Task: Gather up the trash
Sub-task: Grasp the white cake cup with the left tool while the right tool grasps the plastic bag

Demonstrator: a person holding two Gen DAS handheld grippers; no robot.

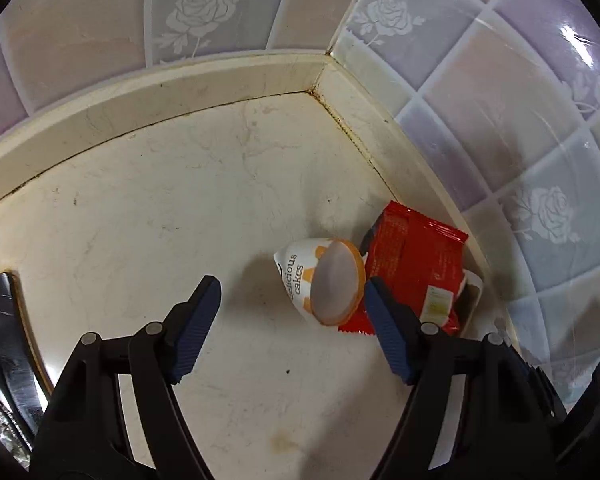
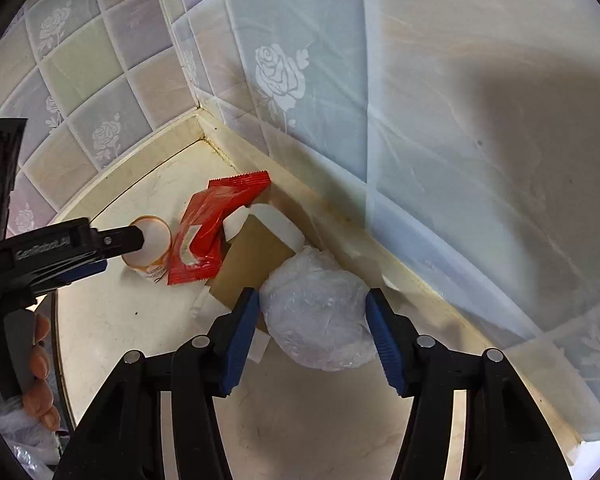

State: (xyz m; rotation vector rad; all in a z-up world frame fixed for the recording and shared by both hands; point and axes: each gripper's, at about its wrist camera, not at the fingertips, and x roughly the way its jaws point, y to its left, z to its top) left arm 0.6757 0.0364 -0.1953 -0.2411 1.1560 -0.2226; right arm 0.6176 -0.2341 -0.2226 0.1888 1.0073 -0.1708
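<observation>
A white and orange cake cup (image 1: pixel 320 280) lies on its side on the cream counter (image 1: pixel 180 200), in front of a red wrapper (image 1: pixel 412 256). My left gripper (image 1: pixel 292 292) is open around the cup; its right finger sits close to the cup's rim. In the right wrist view a crumpled ball of clear plastic (image 2: pixel 320 312) sits by the wall, and my right gripper (image 2: pixel 312 304) has both blue pads against its sides. The cup (image 2: pixel 156 240) and red wrapper (image 2: pixel 212 228) lie to the left there, with a left gripper finger (image 2: pixel 120 240) over the cup.
Brown cardboard (image 2: pixel 252 256) and a white plastic container (image 2: pixel 276 224) lie behind the plastic ball in the tiled corner. Rose-patterned wall tiles (image 1: pixel 500 120) close off two sides. A dark sink edge (image 1: pixel 4 340) is at the left. A hand (image 2: pixel 40 360) holds the left gripper.
</observation>
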